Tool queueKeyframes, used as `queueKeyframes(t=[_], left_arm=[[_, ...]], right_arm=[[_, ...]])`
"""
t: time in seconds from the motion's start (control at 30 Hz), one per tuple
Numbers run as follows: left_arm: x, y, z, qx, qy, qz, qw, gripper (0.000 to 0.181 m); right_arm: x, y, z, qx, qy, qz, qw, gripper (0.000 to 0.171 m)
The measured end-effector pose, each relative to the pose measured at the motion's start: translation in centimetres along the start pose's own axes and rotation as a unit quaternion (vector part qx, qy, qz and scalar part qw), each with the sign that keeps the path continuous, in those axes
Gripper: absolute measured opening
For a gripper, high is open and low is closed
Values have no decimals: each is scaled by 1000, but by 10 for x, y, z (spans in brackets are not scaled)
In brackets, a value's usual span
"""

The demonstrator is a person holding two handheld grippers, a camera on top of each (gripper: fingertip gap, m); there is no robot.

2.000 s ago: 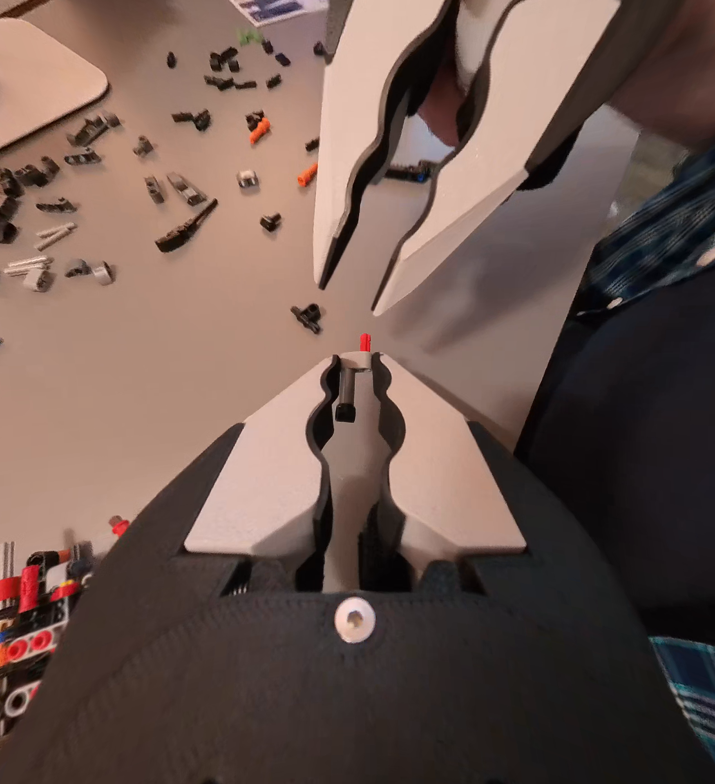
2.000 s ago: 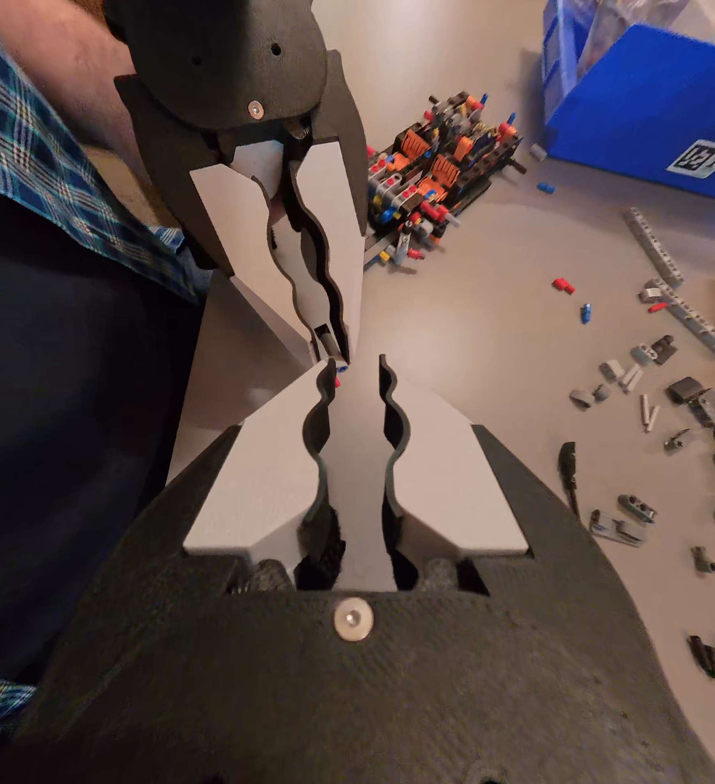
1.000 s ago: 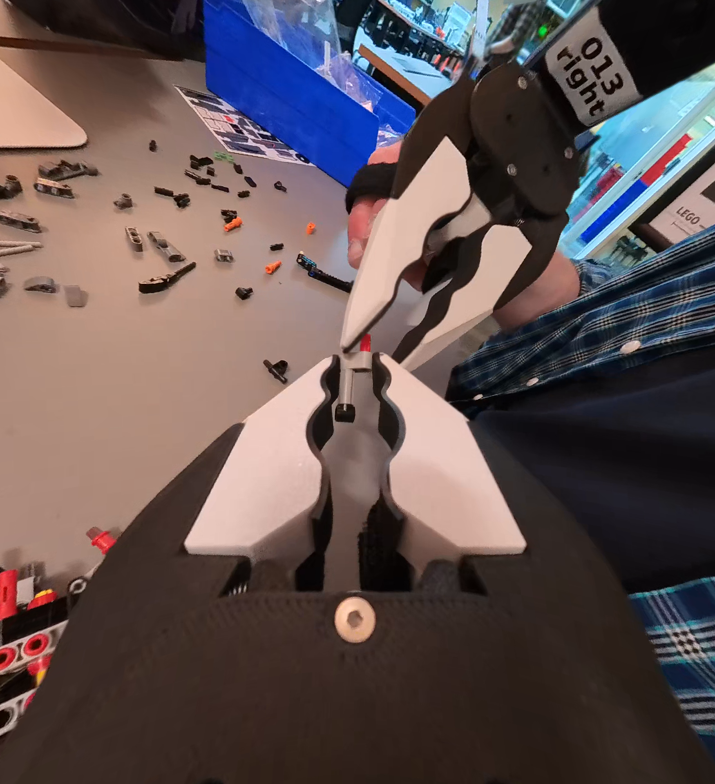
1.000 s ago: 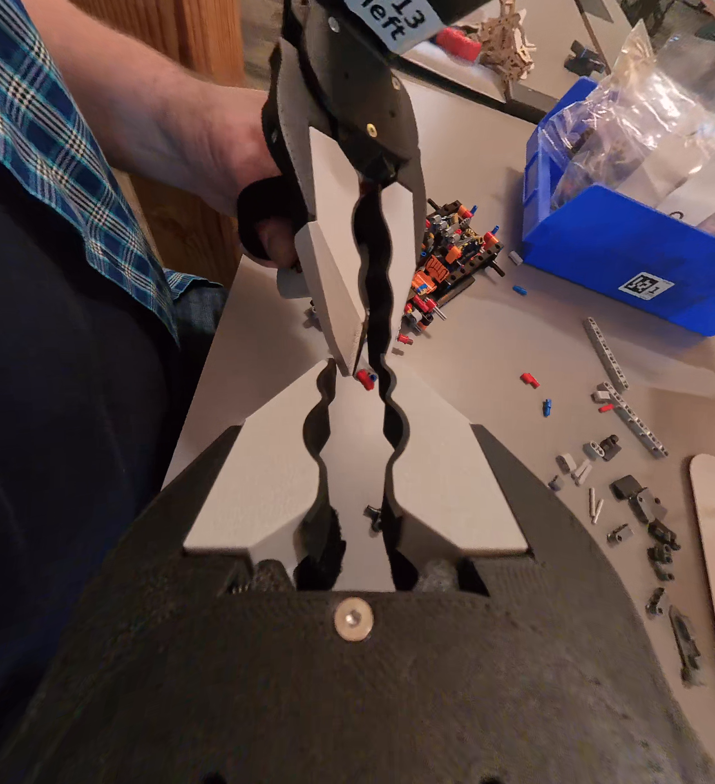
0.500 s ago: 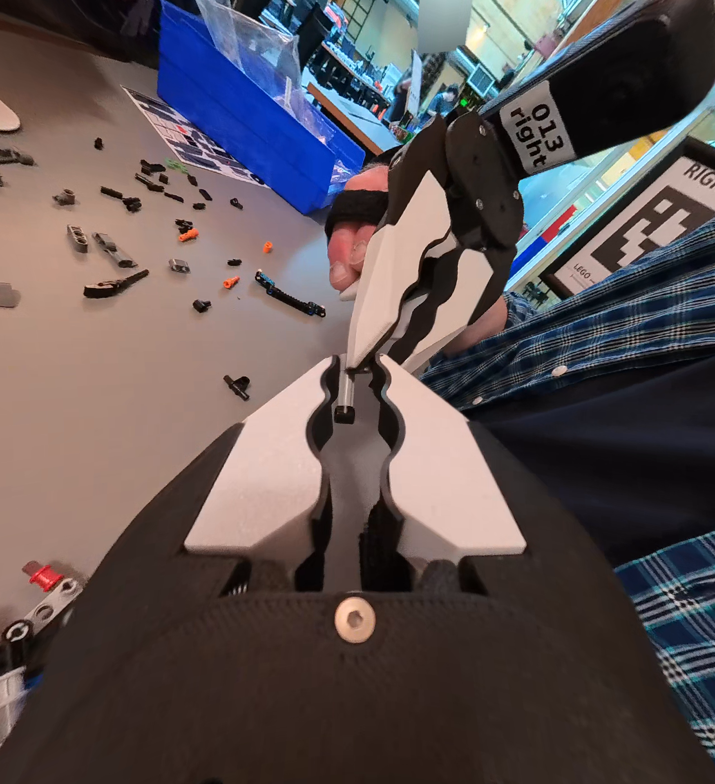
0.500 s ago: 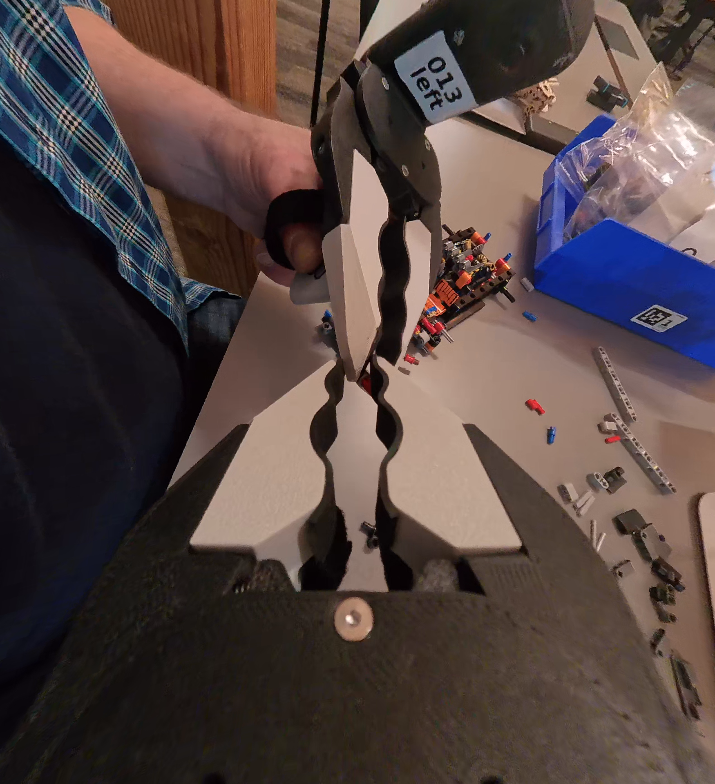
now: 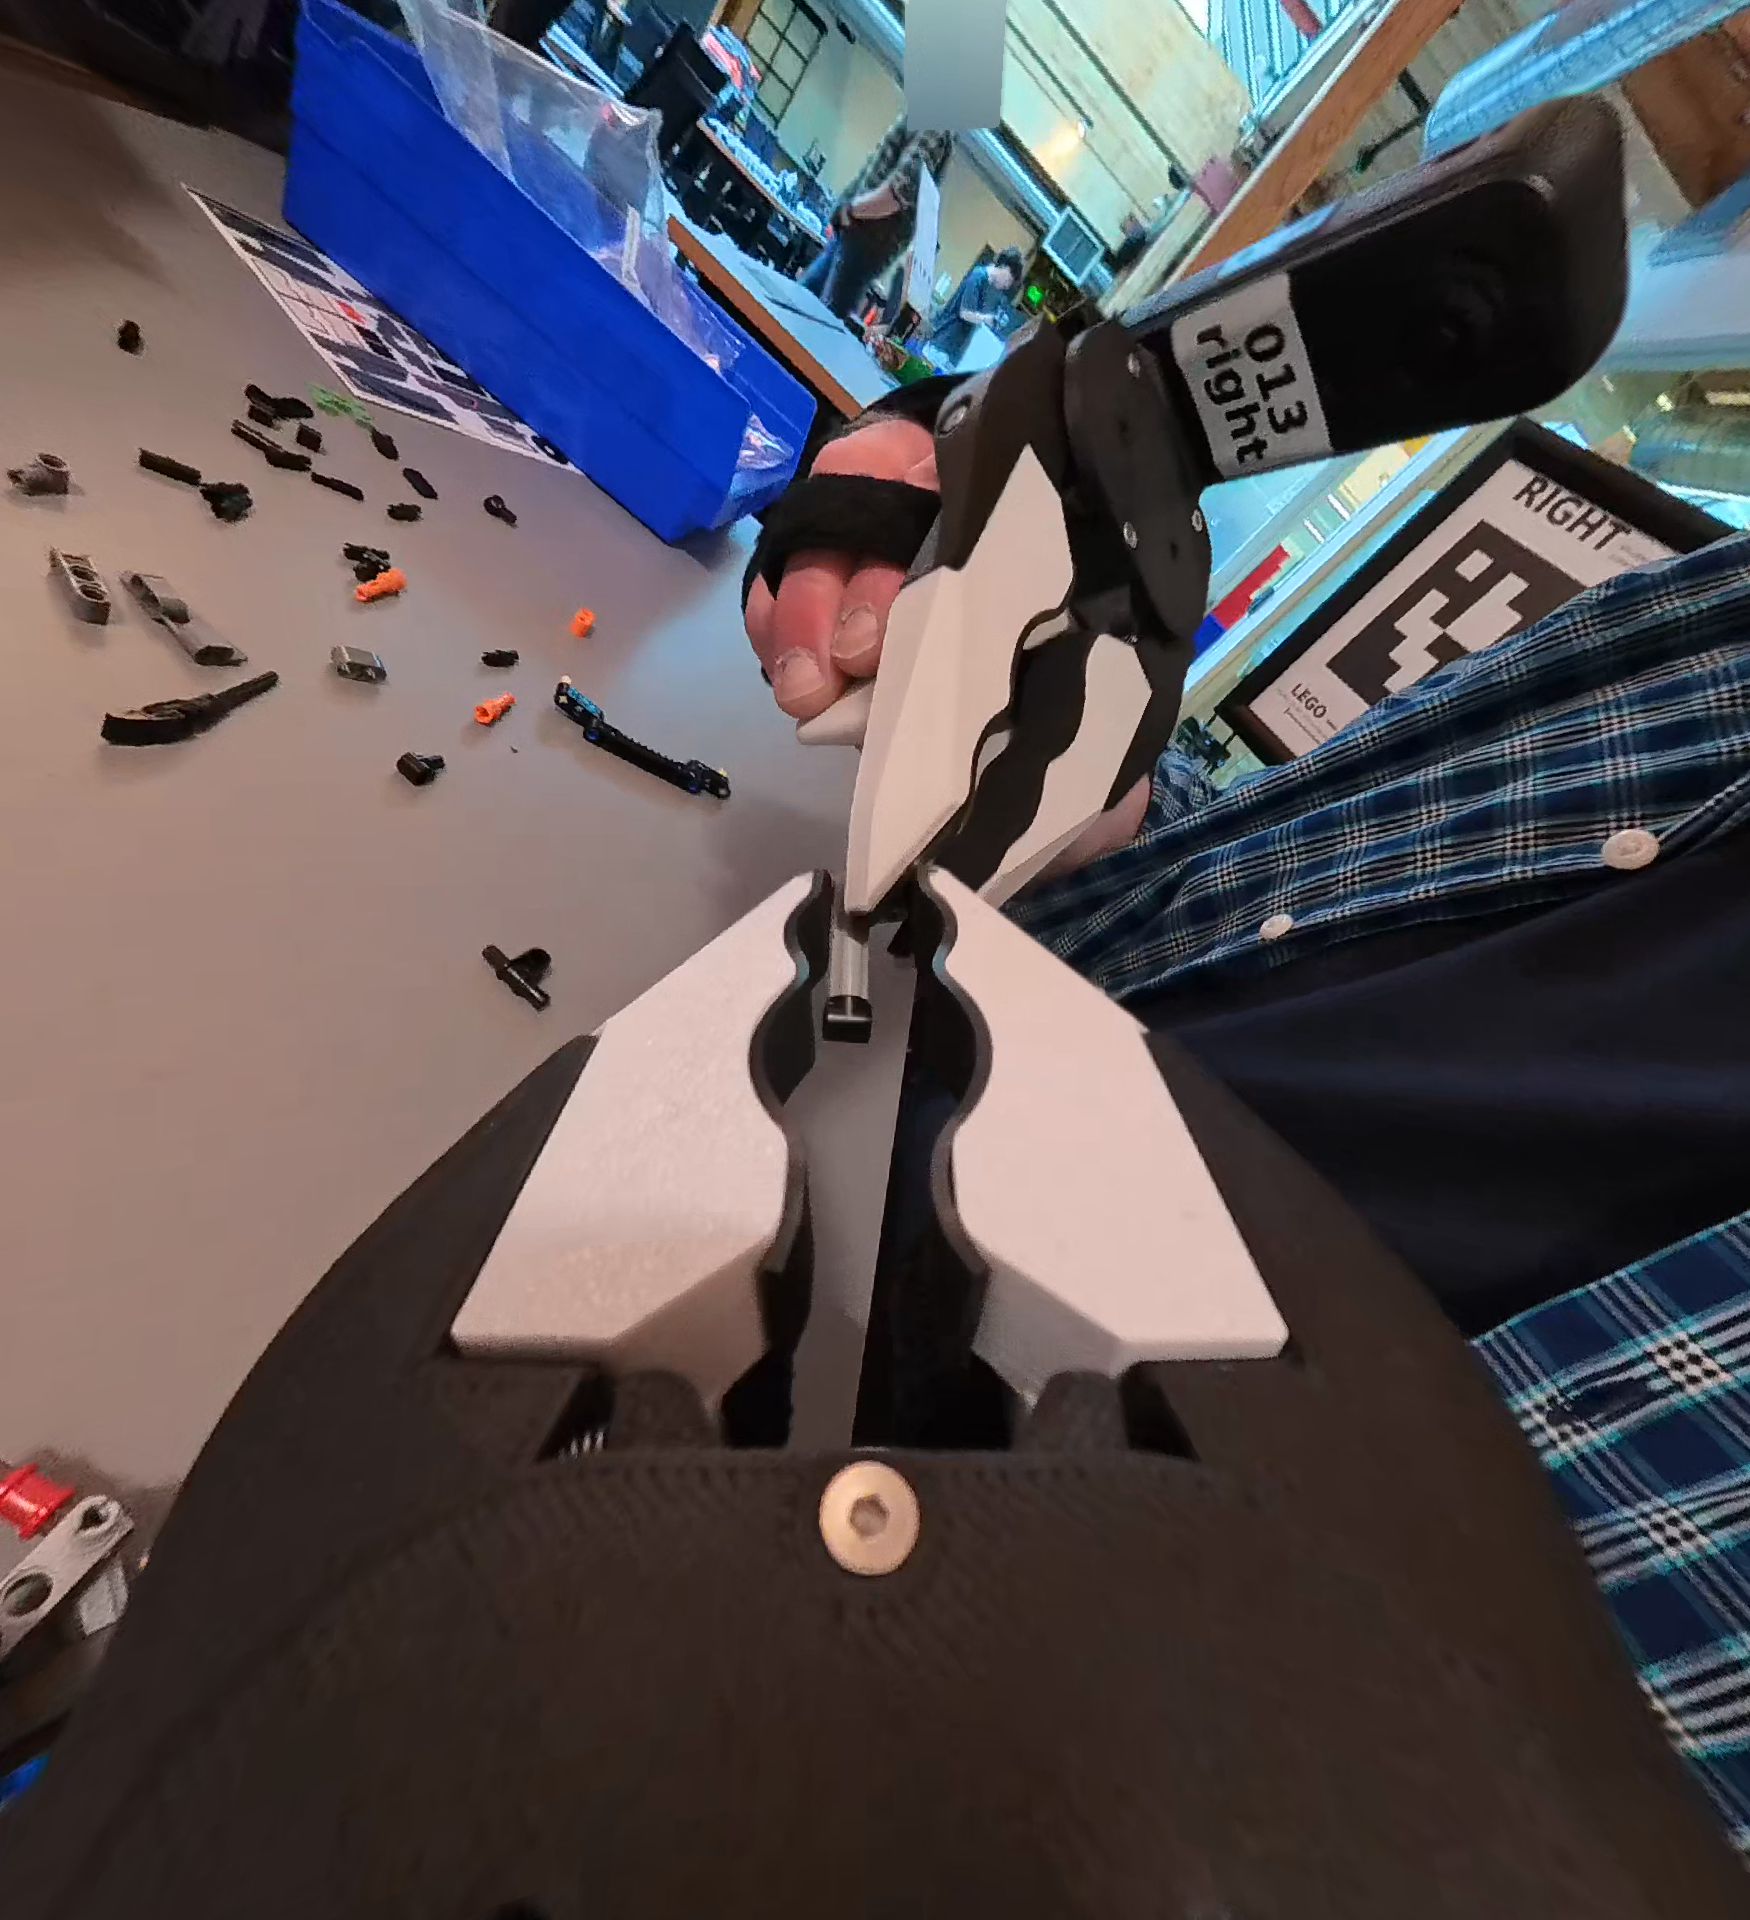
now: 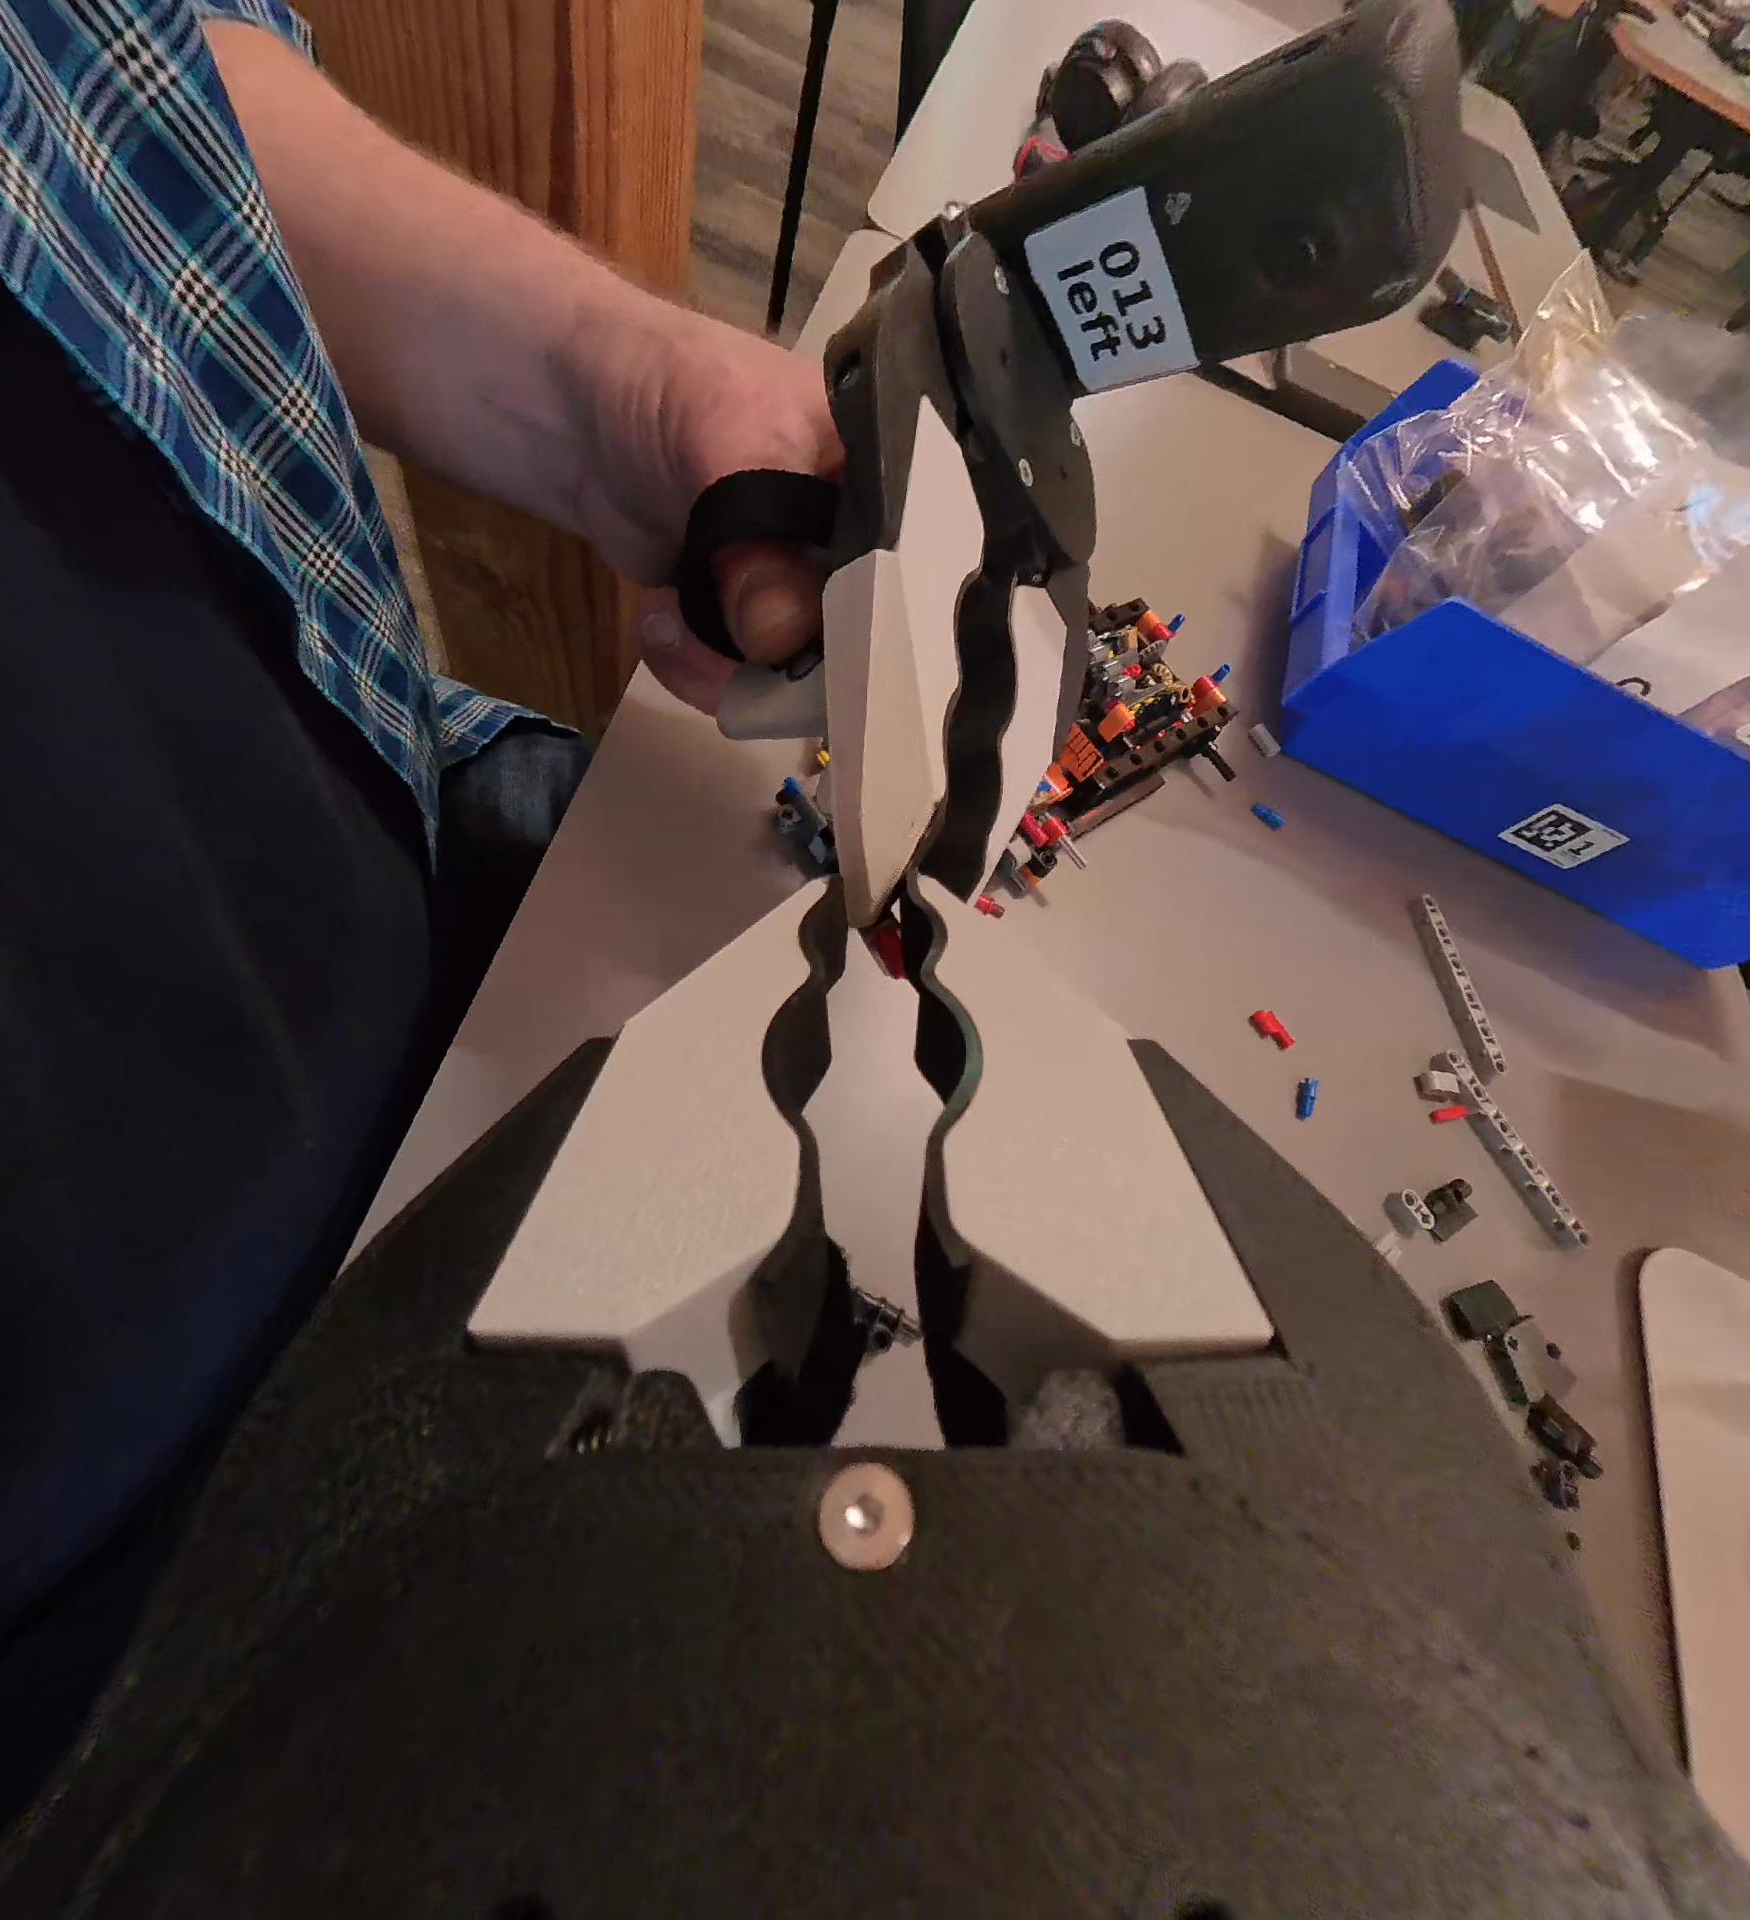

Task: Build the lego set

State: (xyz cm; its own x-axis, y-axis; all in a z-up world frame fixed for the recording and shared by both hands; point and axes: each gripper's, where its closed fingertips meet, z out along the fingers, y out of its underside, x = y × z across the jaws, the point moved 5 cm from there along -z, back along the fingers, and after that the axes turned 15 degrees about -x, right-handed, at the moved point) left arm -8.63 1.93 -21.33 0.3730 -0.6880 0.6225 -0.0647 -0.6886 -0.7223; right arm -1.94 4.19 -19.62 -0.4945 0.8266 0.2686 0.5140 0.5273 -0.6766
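My left gripper (image 7: 877,885) is shut on a small grey axle piece (image 7: 847,977) with a black end, held at the fingertips above the table's near edge. A red pin (image 8: 887,945) sticks out of that piece toward my right gripper (image 8: 873,900). The right gripper's fingers are closed in on the red pin, tip to tip with the left gripper. In the left wrist view the right gripper (image 7: 897,896) comes down from the upper right and hides the pin. The part-built orange, black and red lego model (image 8: 1136,717) stands on the table behind the left gripper.
A blue bin (image 8: 1536,769) with plastic bags stands at the back, an instruction sheet (image 7: 351,322) beside it. Loose lego parts (image 7: 196,717) and grey beams (image 8: 1473,1060) lie scattered on the grey table. A white board (image 8: 1744,1507) lies at right. The person's torso is close by. Both grippers' tips are close together, under 4 cm apart.
Both grippers rose and tilted up from the table and came together tip to tip. The right gripper's fingers closed from open onto the red pin; the left kept its hold.
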Motion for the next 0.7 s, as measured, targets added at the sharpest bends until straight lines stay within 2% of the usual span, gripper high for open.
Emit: queueKeyframes(t=[0.3, 0.5, 0.7], left_arm=[[-2, -4, -5, 26, 0, -5, 1000, 25], [-3, -6, -5, 51, 39, -28, 998, 15], [-12, -10, -5, 62, 22, -39, 997, 16]], right_arm=[[3, -4, -2, 34, -8, 27, 999, 7], [9, -2, -2, 48, -6, 45, 998, 7], [18, 3, 0, 49, 4, 58, 997, 7]])
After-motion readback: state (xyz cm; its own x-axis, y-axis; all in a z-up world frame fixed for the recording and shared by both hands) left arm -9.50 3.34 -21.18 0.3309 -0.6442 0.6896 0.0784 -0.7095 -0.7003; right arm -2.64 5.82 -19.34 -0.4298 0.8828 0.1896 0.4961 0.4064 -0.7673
